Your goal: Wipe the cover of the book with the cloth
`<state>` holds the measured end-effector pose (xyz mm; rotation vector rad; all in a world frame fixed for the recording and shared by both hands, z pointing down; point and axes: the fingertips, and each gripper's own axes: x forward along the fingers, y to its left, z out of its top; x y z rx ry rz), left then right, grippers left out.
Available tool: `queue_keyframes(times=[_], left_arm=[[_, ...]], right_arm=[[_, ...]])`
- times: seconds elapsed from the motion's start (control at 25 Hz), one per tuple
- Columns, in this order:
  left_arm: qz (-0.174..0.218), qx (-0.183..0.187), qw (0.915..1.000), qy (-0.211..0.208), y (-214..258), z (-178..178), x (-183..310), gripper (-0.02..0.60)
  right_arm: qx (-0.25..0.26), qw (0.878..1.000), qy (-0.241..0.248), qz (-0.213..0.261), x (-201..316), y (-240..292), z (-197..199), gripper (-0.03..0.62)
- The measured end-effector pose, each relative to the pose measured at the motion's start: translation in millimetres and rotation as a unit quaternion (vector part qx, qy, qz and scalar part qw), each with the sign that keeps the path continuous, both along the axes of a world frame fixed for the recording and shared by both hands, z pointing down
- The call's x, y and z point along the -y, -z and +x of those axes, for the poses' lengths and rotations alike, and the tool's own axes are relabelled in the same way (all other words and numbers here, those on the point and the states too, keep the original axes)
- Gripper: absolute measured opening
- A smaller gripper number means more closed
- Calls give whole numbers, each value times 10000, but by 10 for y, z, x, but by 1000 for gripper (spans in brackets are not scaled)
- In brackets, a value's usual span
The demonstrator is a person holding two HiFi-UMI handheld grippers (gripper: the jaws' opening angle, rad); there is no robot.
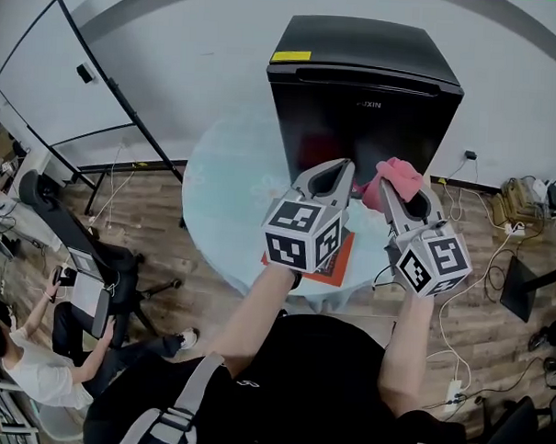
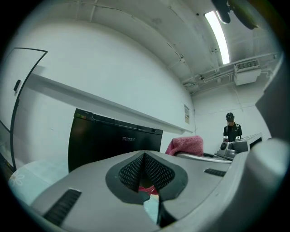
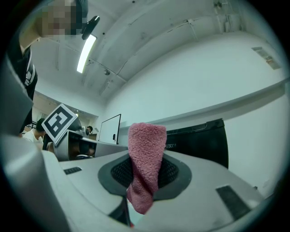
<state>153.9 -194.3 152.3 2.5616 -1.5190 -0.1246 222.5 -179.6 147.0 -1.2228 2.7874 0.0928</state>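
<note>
Book: noted flat on round table, partly beneath left gripper. Jaws there pressed together, holding nothing. Pink cloth pinched in right gripper, above table.

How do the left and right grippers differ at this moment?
The right gripper is shut on the pink cloth, while the left gripper has its jaws together on nothing. In the head view the left gripper hangs over the red book, while the right gripper sits off the book's right edge. Both point toward the black fridge, above the round table.
</note>
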Motion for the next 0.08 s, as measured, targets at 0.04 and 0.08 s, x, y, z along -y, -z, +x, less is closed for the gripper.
queue_keyframes(times=[0.04,0.08], left_arm=[[8,-14,10000,-32,7,14,6,14],[12,-28,10000,-59,13,27,13,14]], right_arm=[[-9,10000,0,14,5,5,-1,91],[-17,10000,0,26,9,9,-3,91]])
